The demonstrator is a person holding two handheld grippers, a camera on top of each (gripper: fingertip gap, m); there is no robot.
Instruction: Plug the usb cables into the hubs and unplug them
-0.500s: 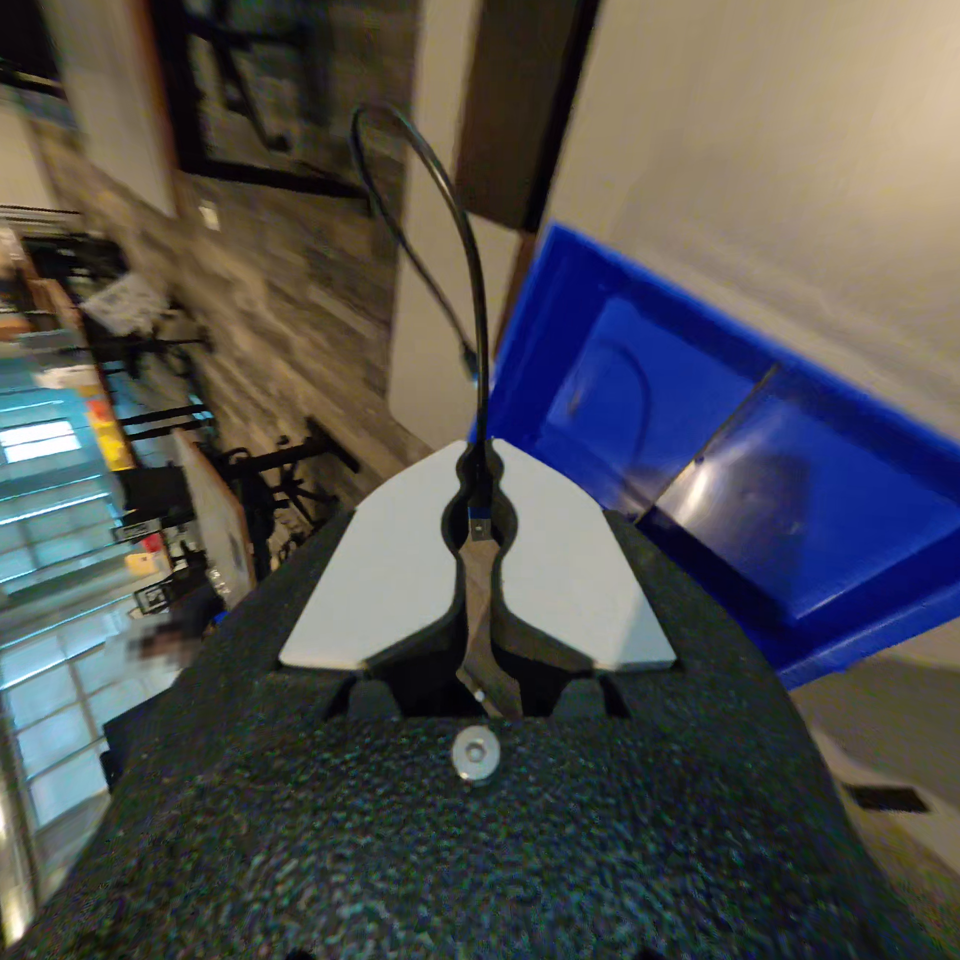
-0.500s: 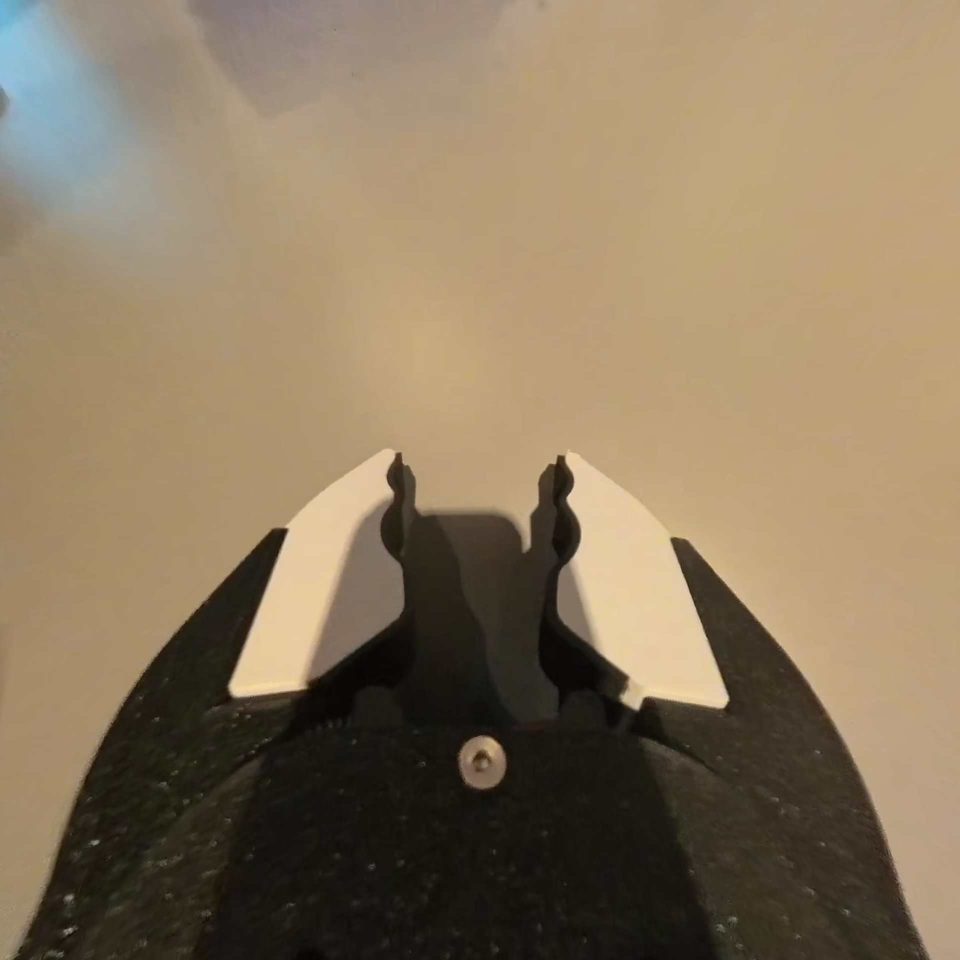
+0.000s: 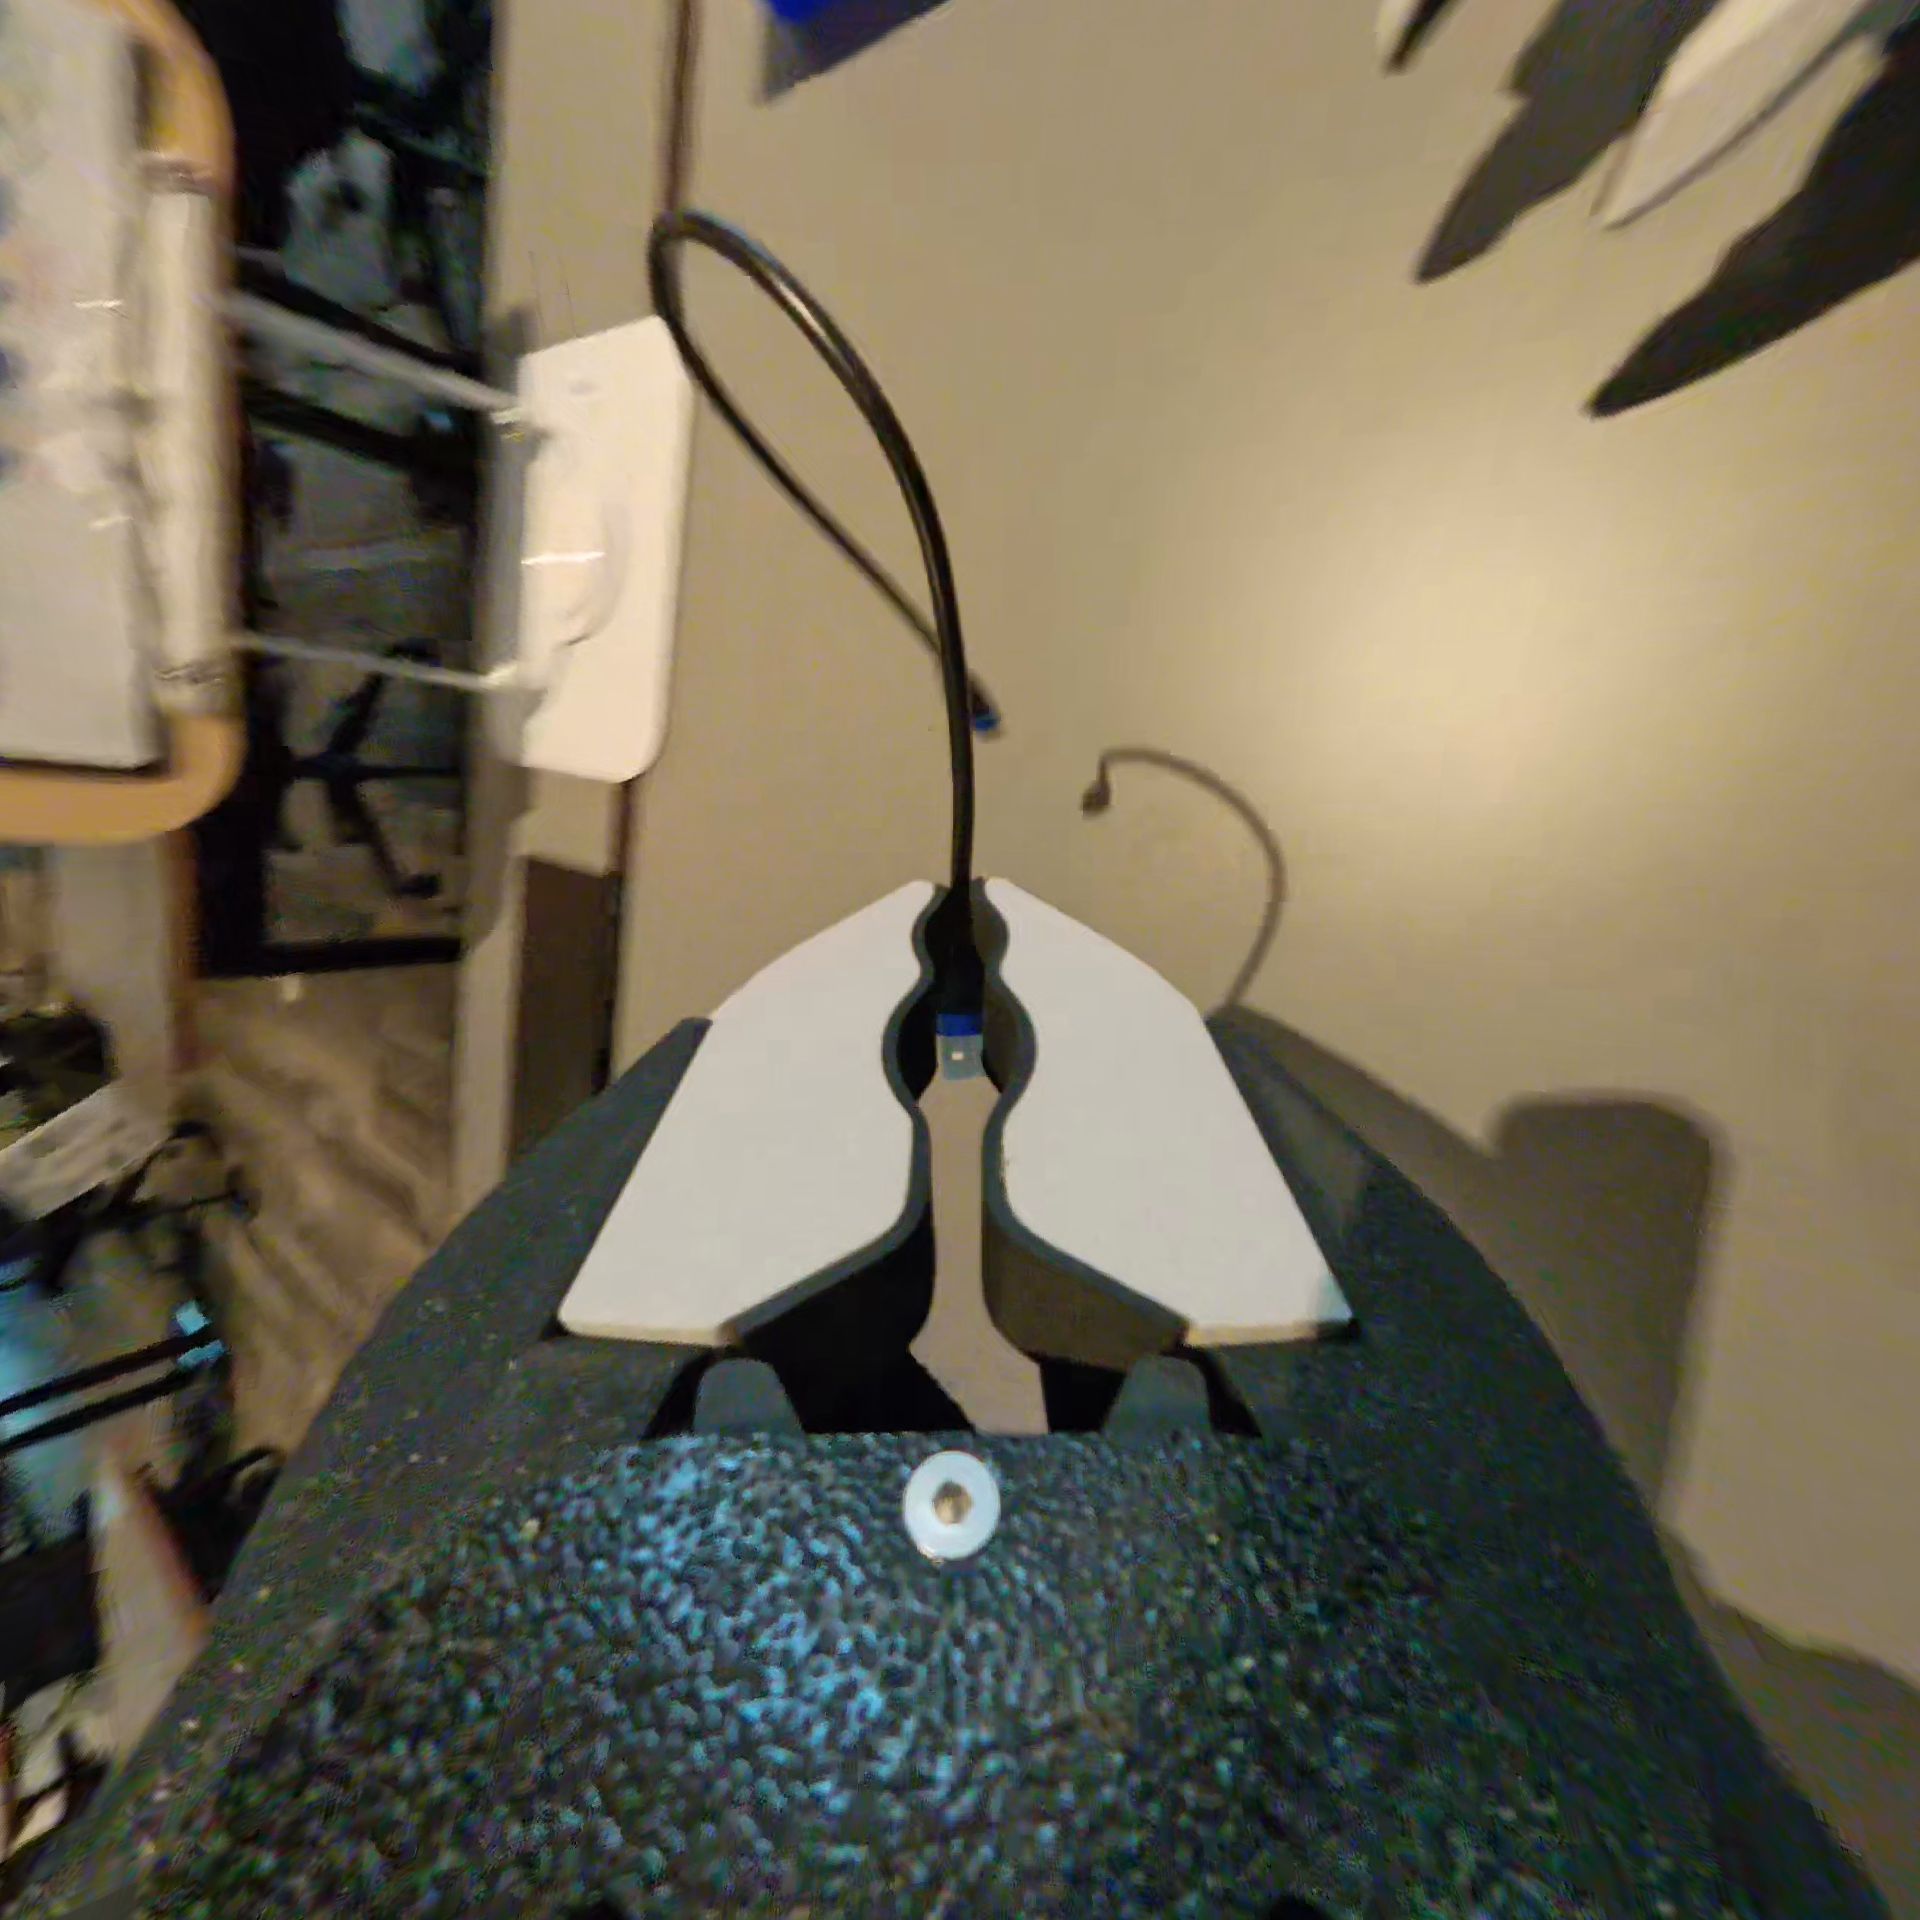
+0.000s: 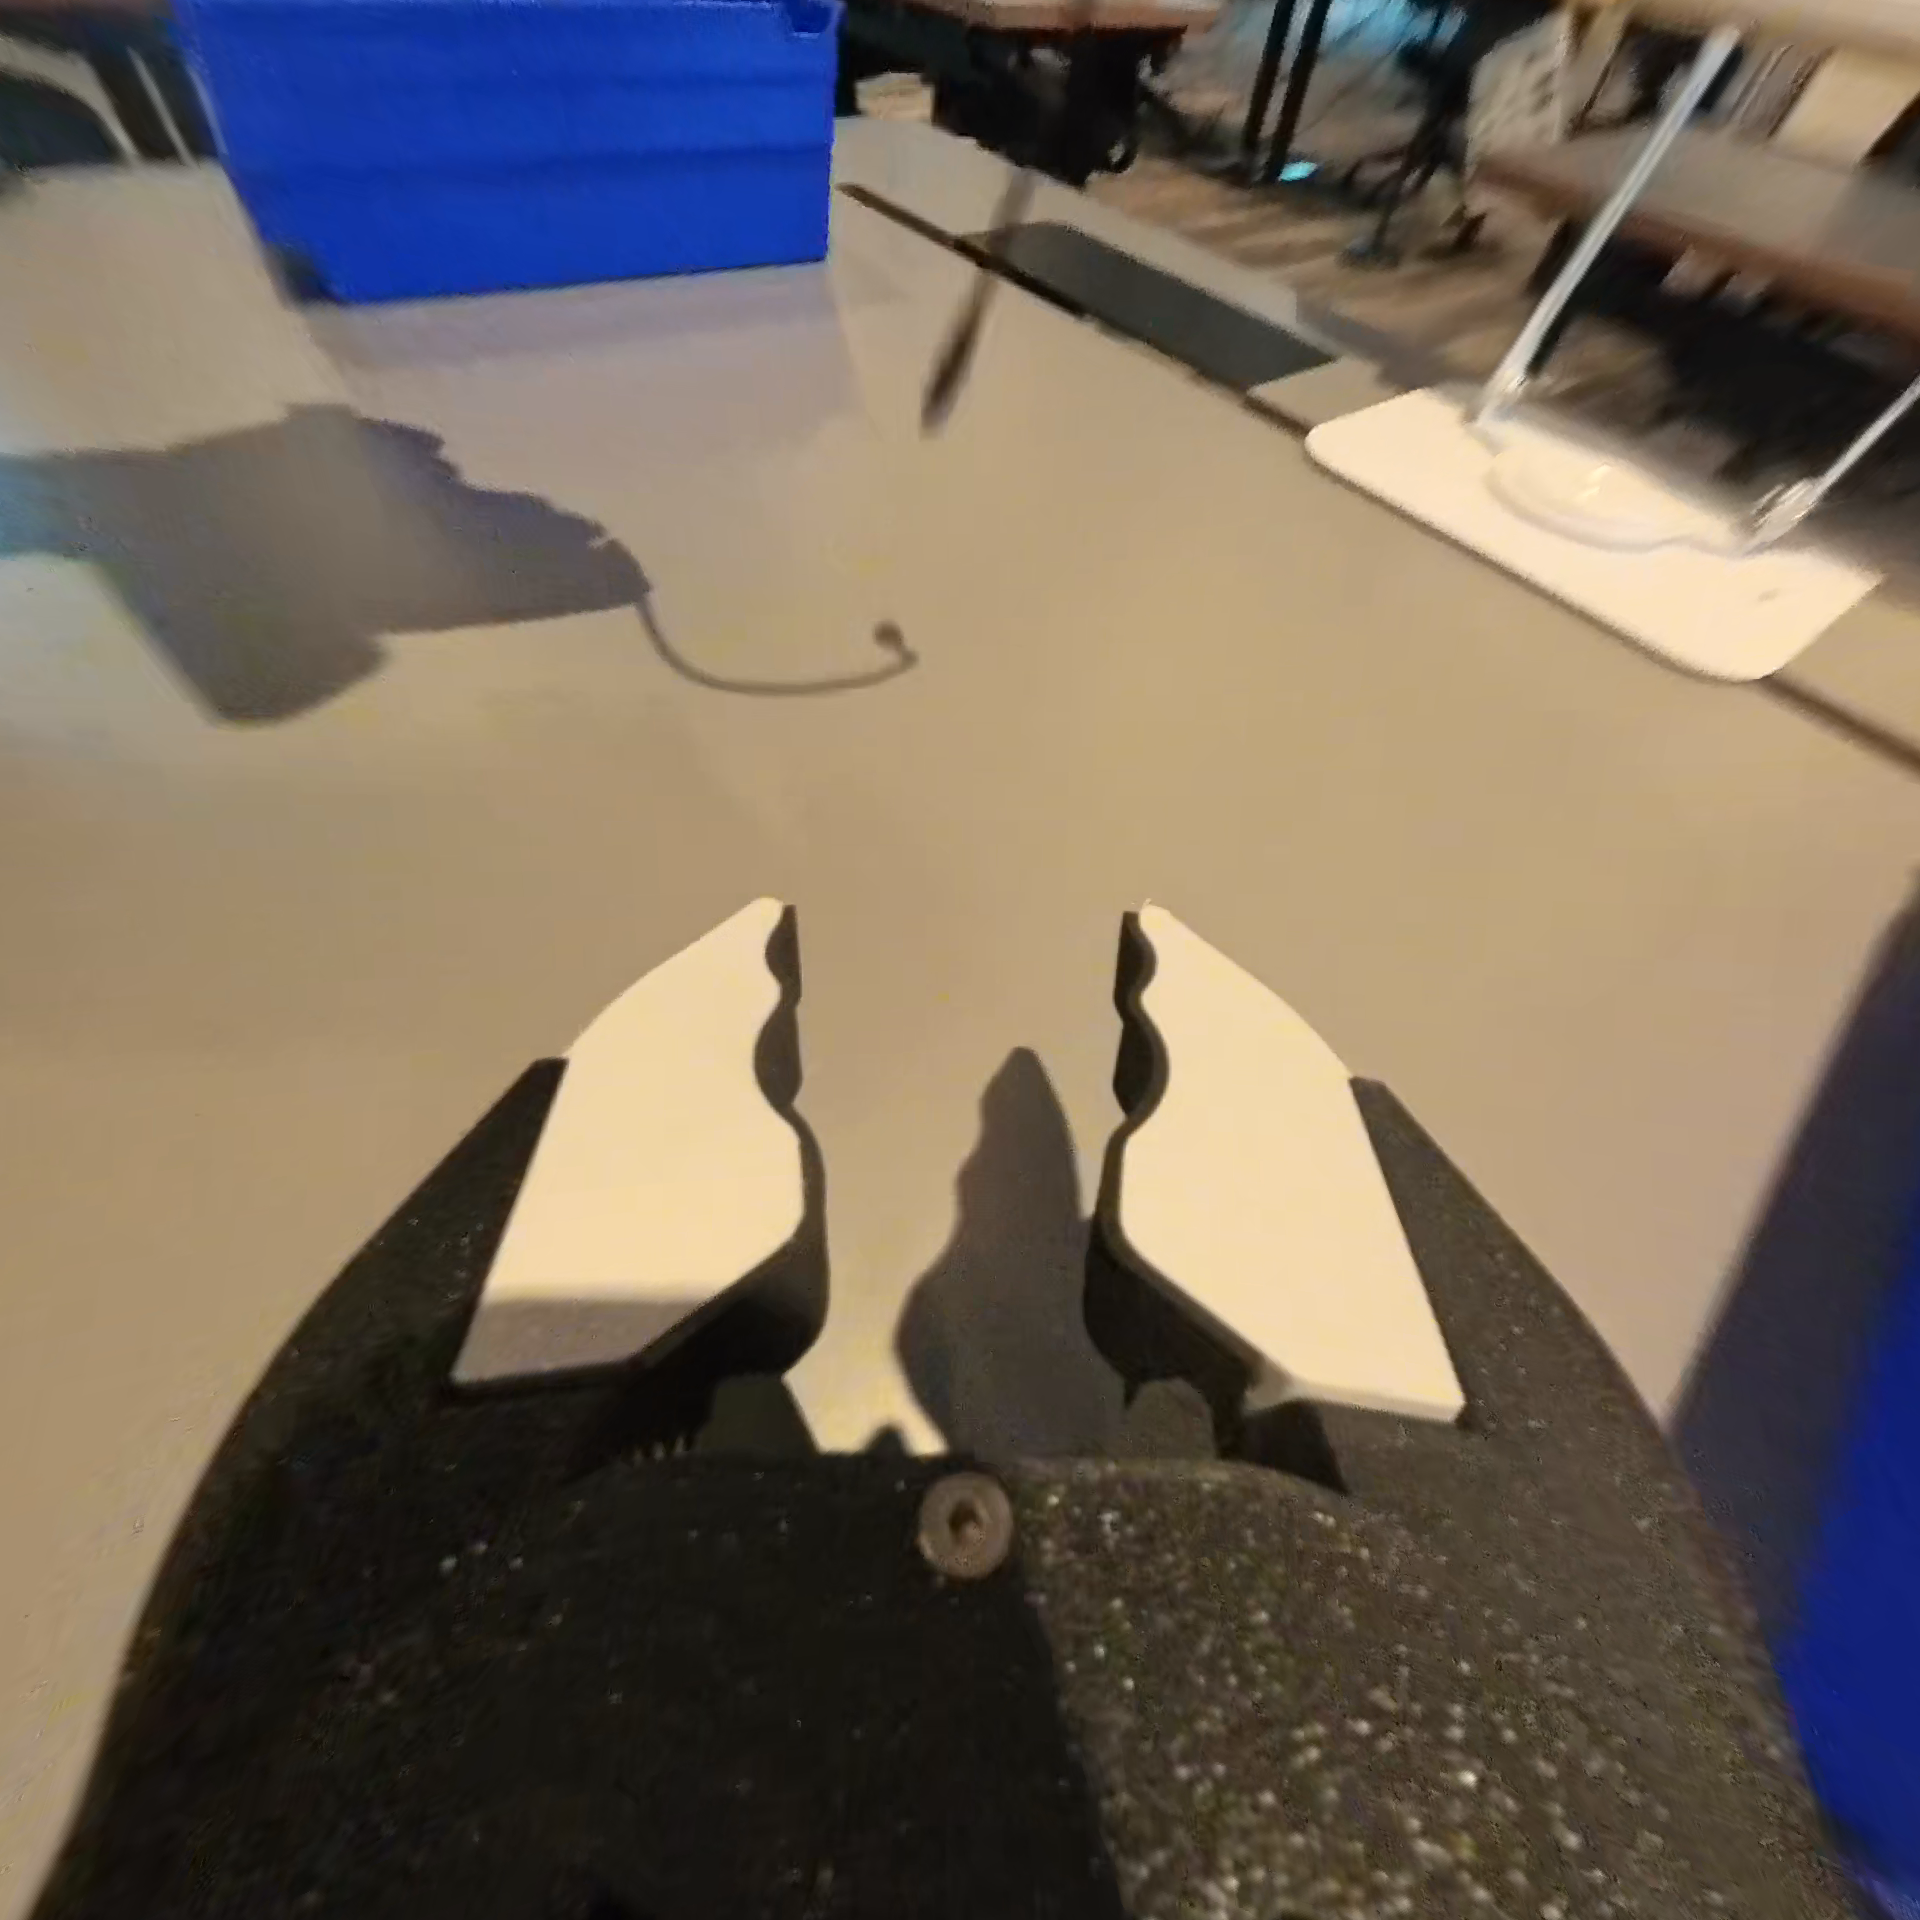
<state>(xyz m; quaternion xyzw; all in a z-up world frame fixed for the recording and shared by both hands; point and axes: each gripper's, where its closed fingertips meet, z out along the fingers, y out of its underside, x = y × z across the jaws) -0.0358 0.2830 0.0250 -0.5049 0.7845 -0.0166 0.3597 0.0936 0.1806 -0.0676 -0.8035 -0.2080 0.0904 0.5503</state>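
A thin black USB cable (image 3: 940,582) with a blue-and-silver plug end is held pinched between the white fingers of the left gripper (image 3: 958,904), the plug pointing back toward the camera and the cord arching up and away in a loop. The right gripper (image 4: 958,920) is seen with its white fingers spread wide and nothing between them, low over the plain beige tabletop (image 4: 1299,779).

No hub can be made out in either view, so no plugging is judged to have been completed; a hub is yet to be found, and every insertion and removal appears to remain. A second, thinner dark cable (image 4: 774,675) lies loose on the table ahead of the right gripper, its small connector curled upward.

Open table is shown directly ahead of both grippers. Room is bounded by a blue plastic bin (image 4: 520,135) at the far left of the right wrist view, a white flat stand base (image 4: 1579,540) with clear legs at the far right by the table edge, and a blurred blue object close at the right
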